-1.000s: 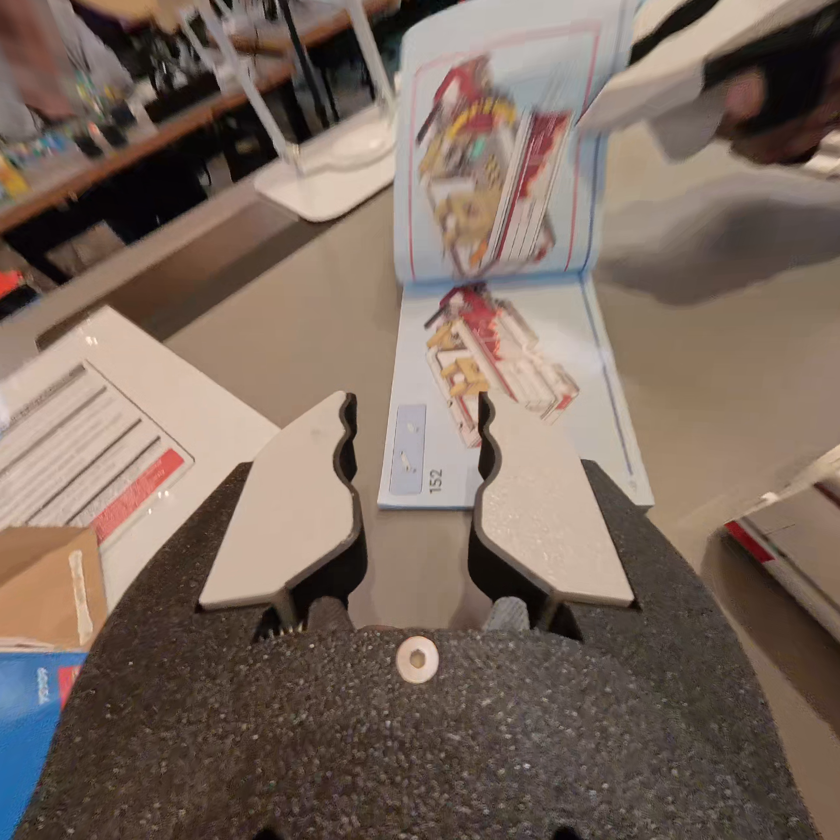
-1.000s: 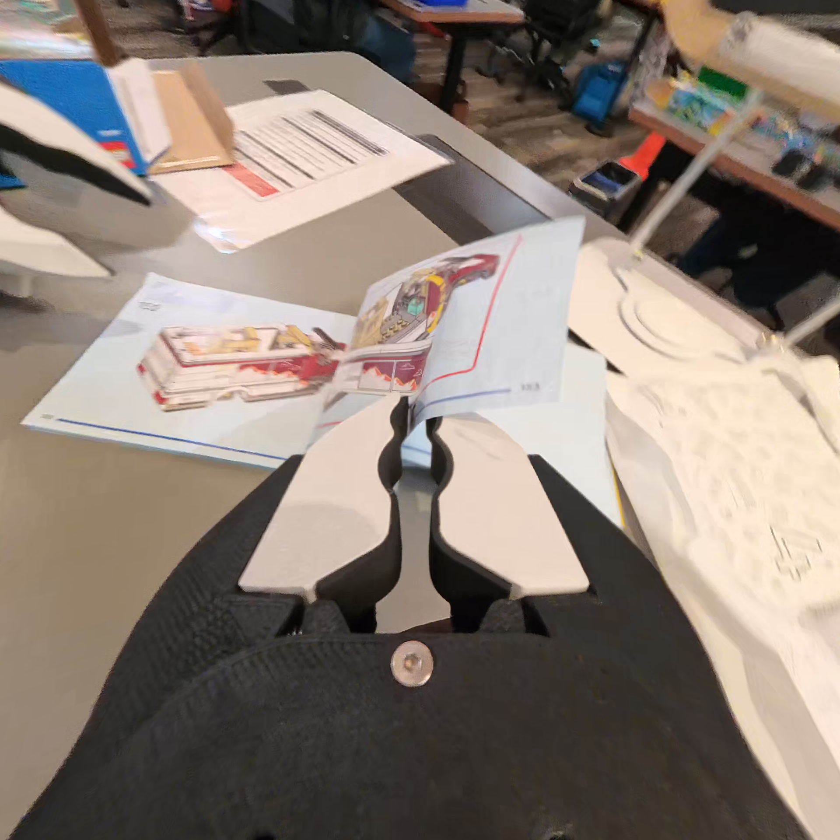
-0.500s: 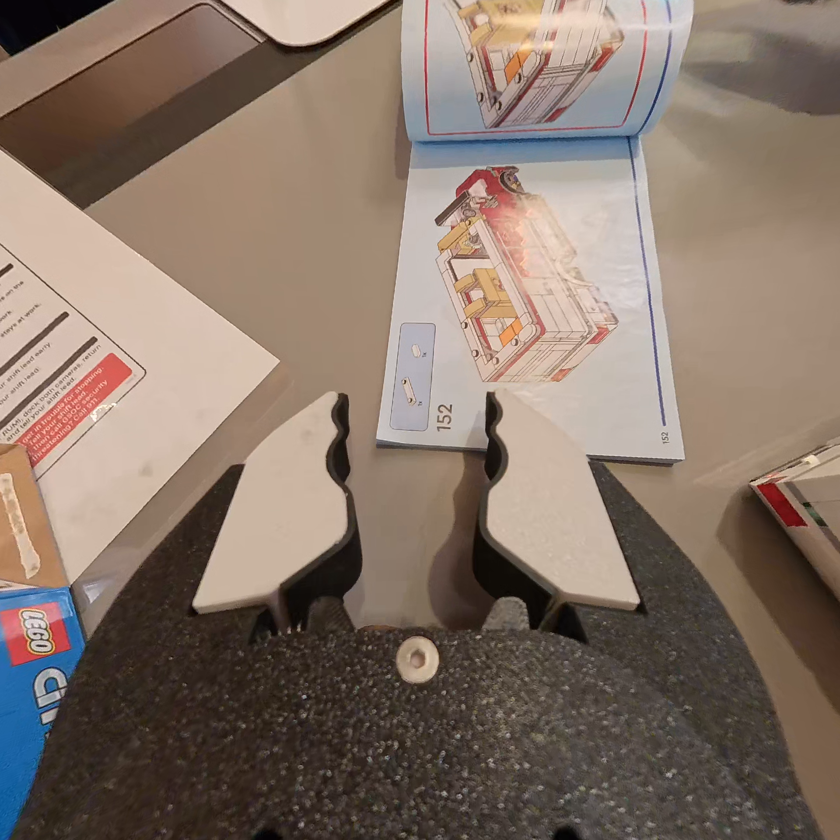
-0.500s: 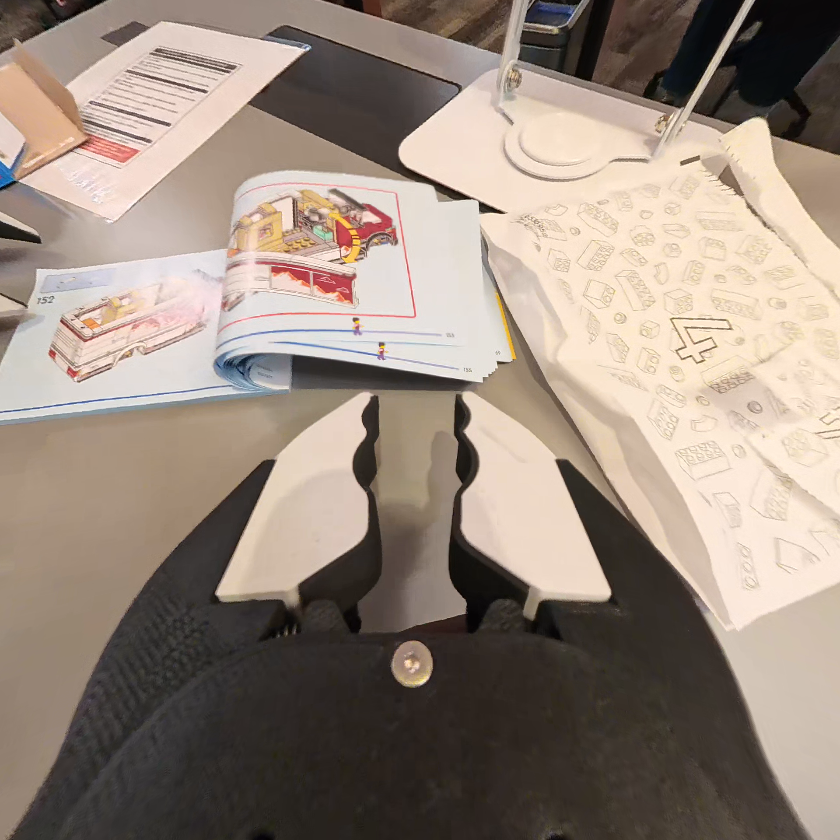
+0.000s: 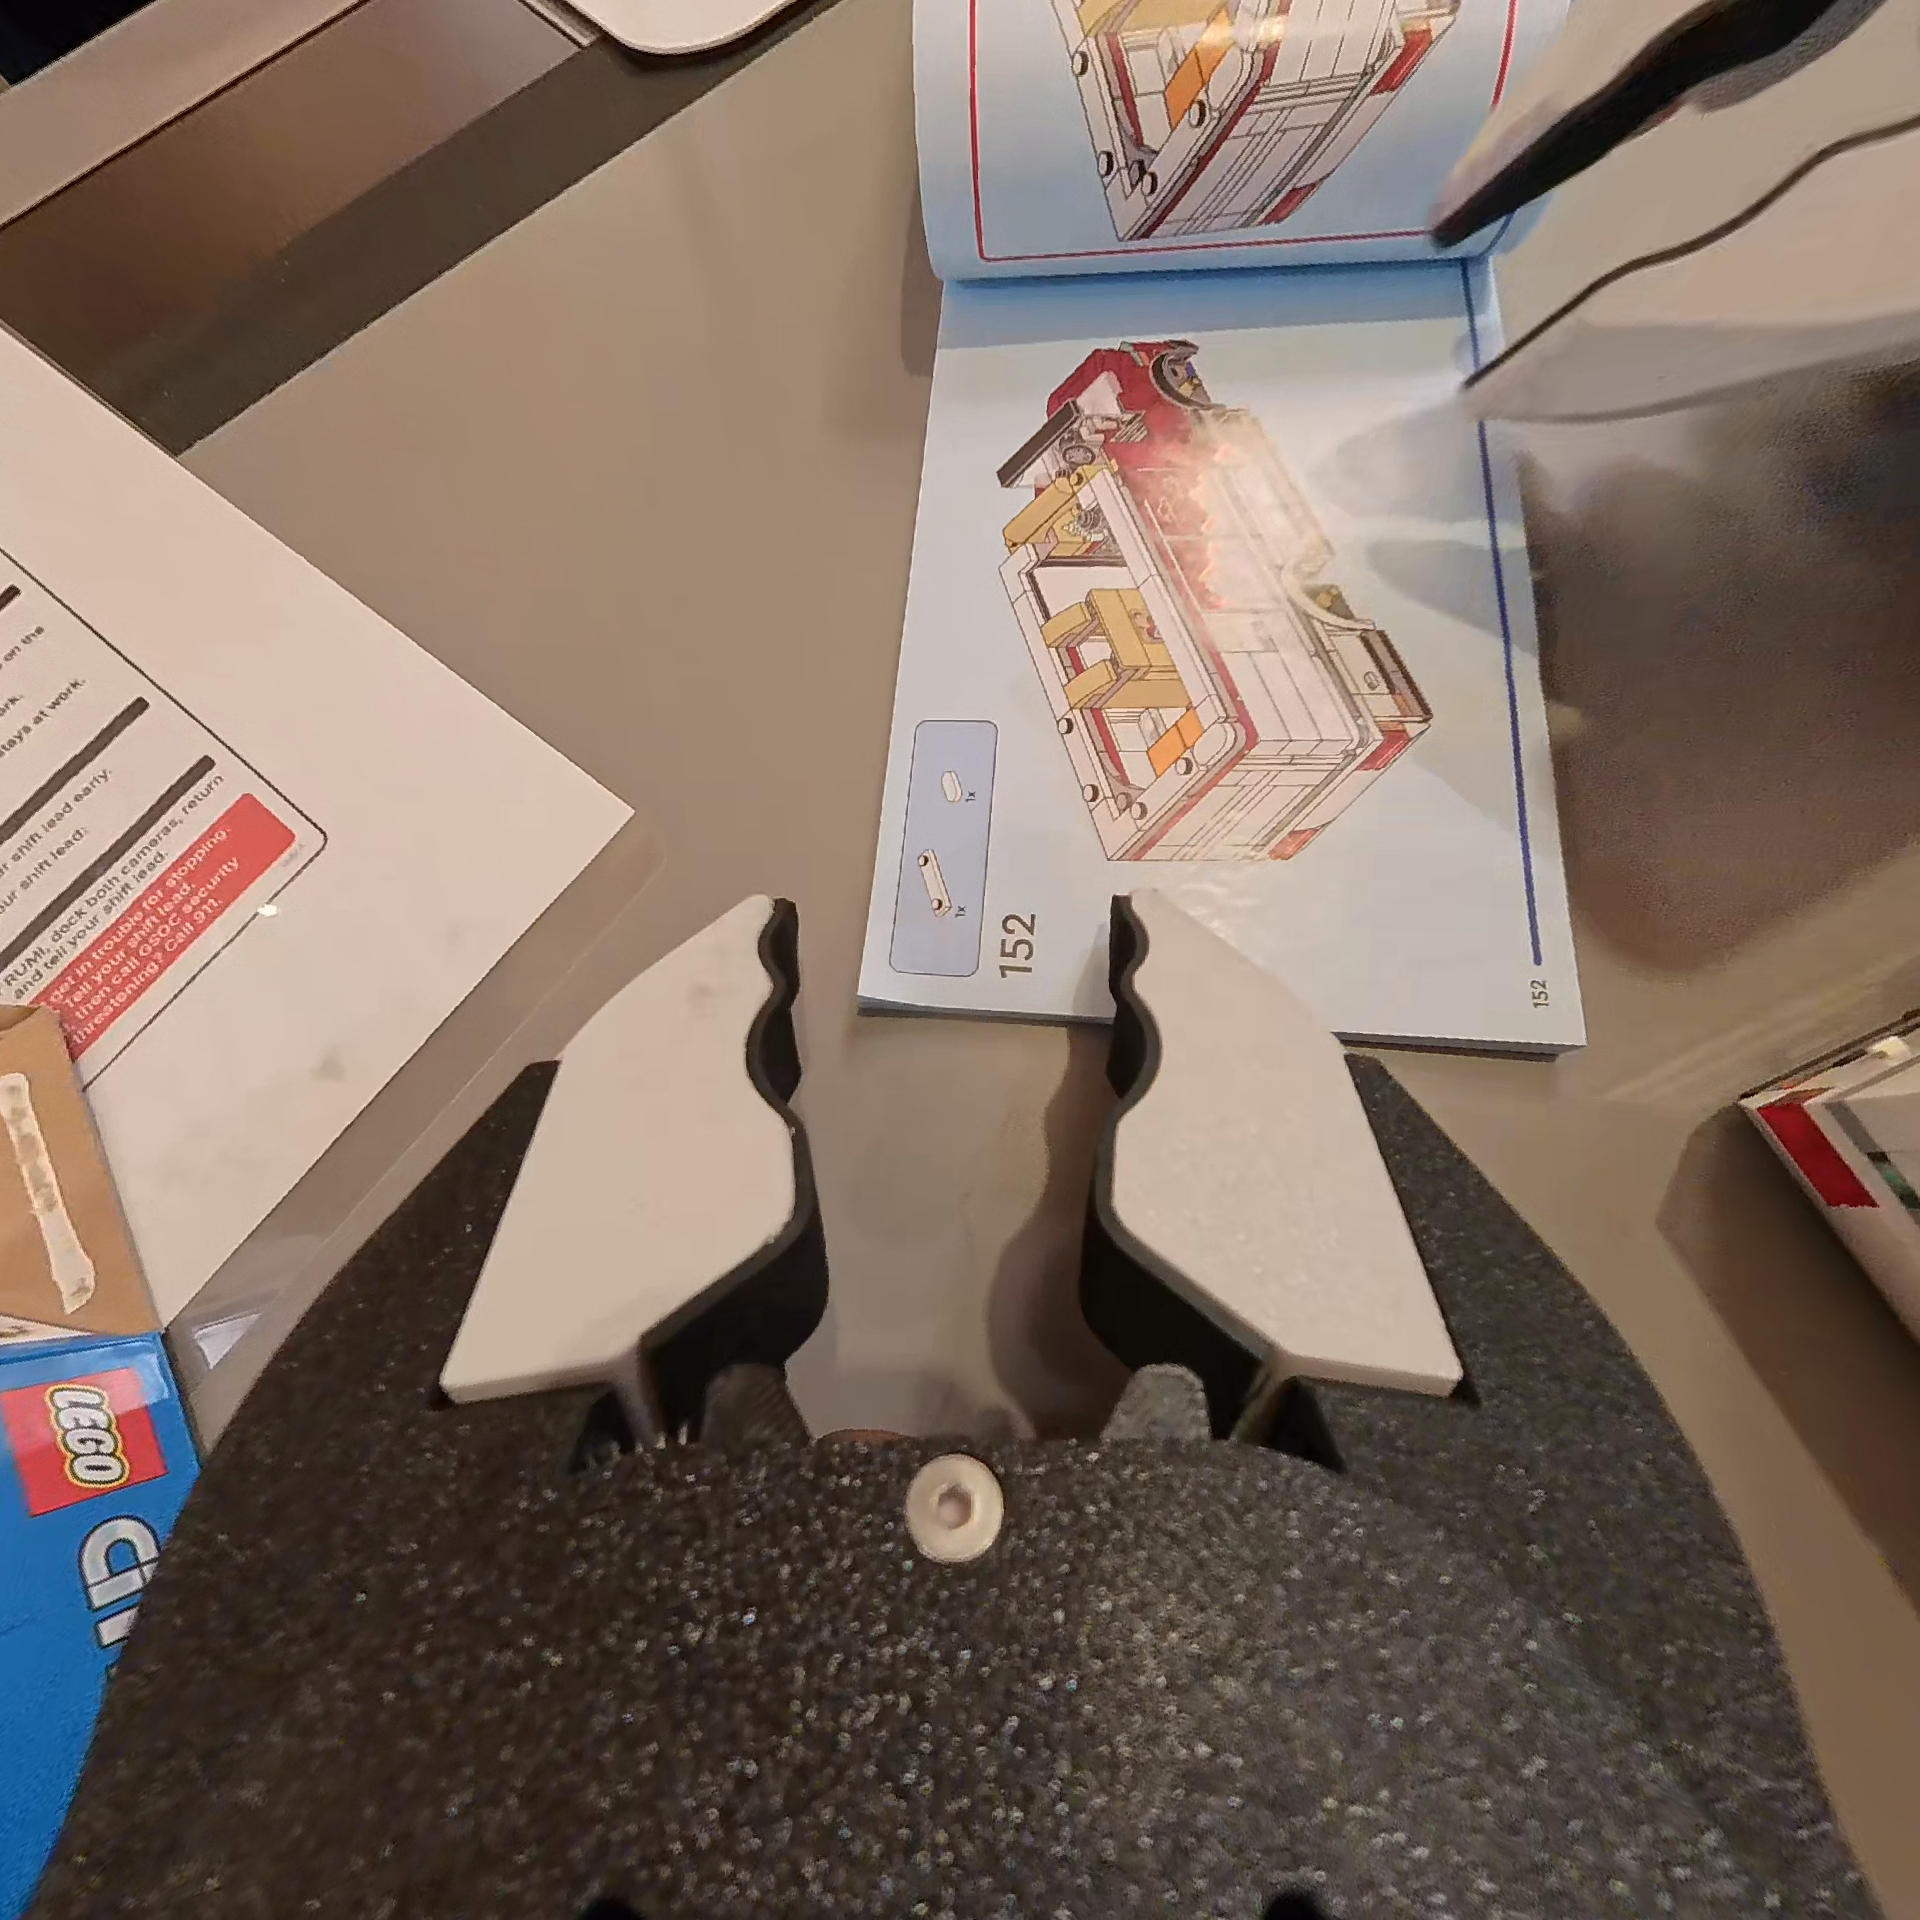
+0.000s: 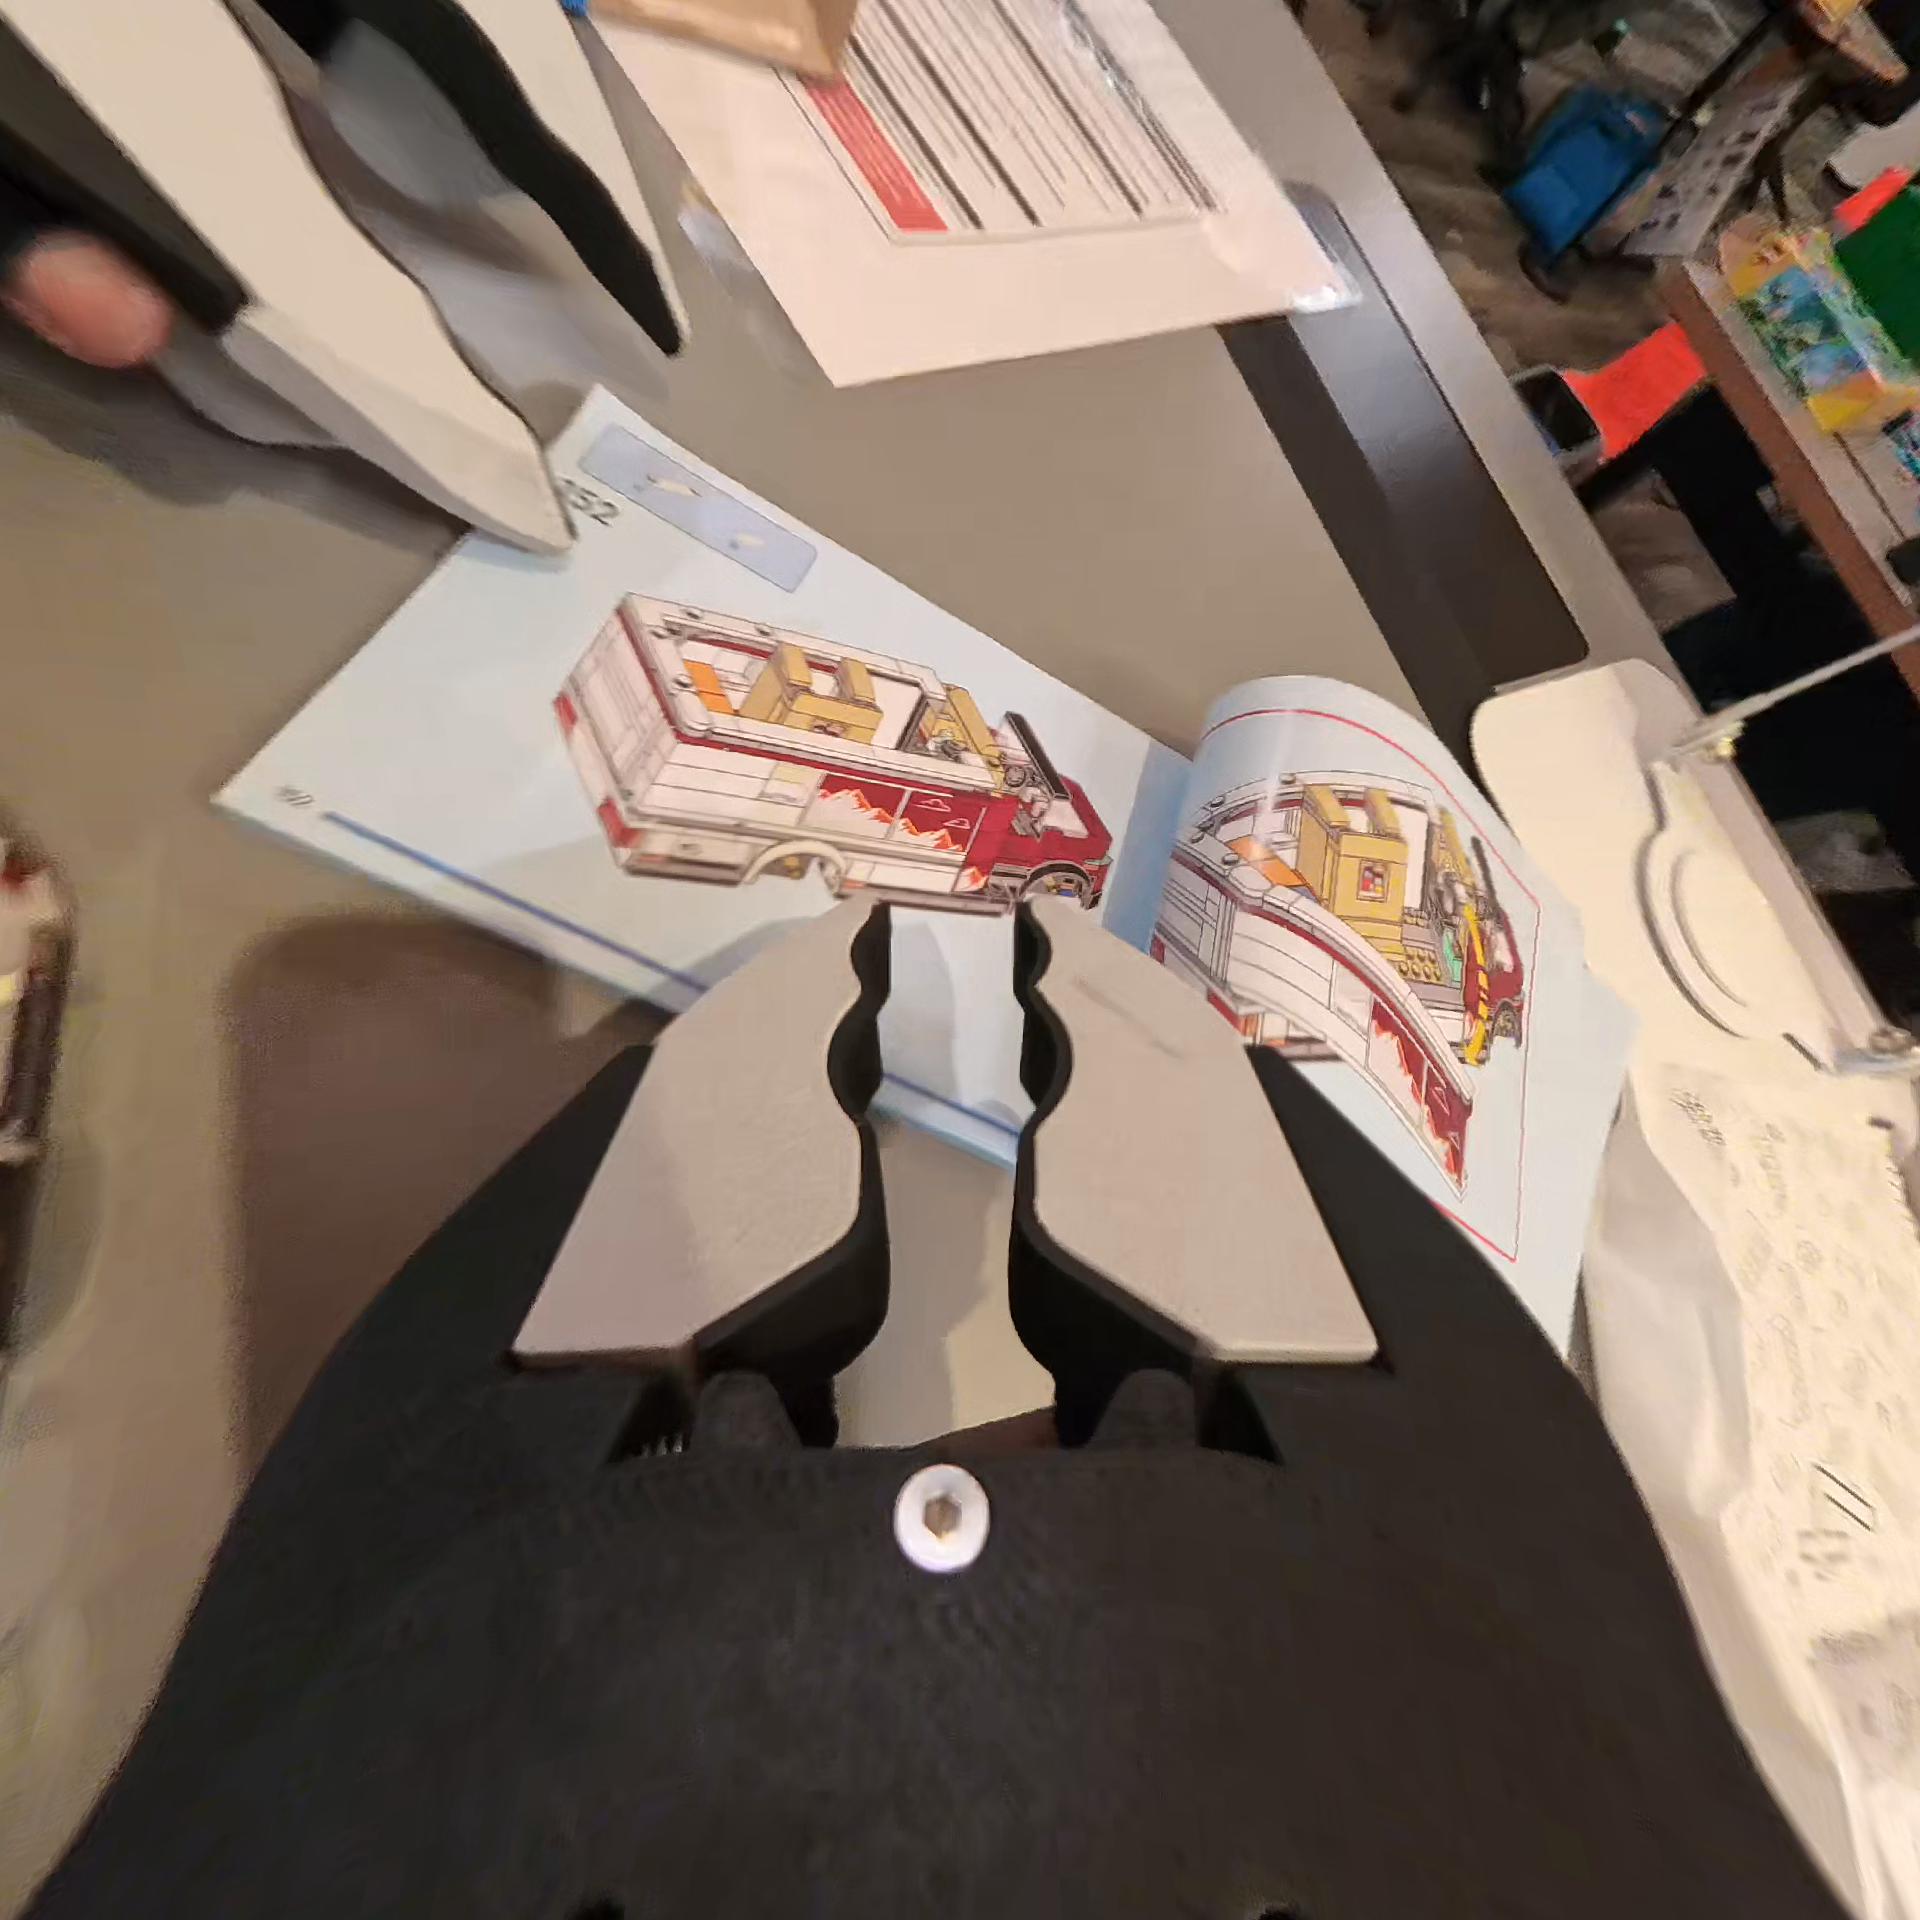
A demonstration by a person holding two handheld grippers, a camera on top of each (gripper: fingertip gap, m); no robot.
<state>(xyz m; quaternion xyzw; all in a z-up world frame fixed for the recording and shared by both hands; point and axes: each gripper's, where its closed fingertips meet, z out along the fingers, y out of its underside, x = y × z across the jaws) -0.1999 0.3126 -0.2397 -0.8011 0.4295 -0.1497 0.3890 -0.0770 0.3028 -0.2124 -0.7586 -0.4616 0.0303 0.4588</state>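
An open instruction booklet (image 5: 1195,675) with a red and white vehicle drawing lies flat on the grey table (image 5: 675,520). Its far page (image 5: 1195,125) curls upward. My left gripper (image 5: 951,914) is open and empty, low at the booklet's near left corner, with its right finger (image 5: 1226,1091) over the near edge. My right gripper (image 6: 951,925) is open with a narrow gap and holds nothing. It hovers over the booklet (image 6: 520,748) beside the curled page (image 6: 1351,935). The left gripper also shows in the right wrist view (image 6: 608,431), and the blurred right gripper shows in the left wrist view (image 5: 1558,156).
A white printed sheet (image 5: 260,779), a blue box (image 5: 73,1507) and brown cardboard (image 5: 42,1174) lie to the left. Another box (image 5: 1849,1174) sits at the right. A white lamp base (image 6: 1714,883) and a patterned white paper bag (image 6: 1766,1351) lie beyond the booklet.
My right gripper let go of the page it had lifted, which fell back curled. It then swung in over the booklet with its jaws narrowed. My left gripper came down to the booklet's corner.
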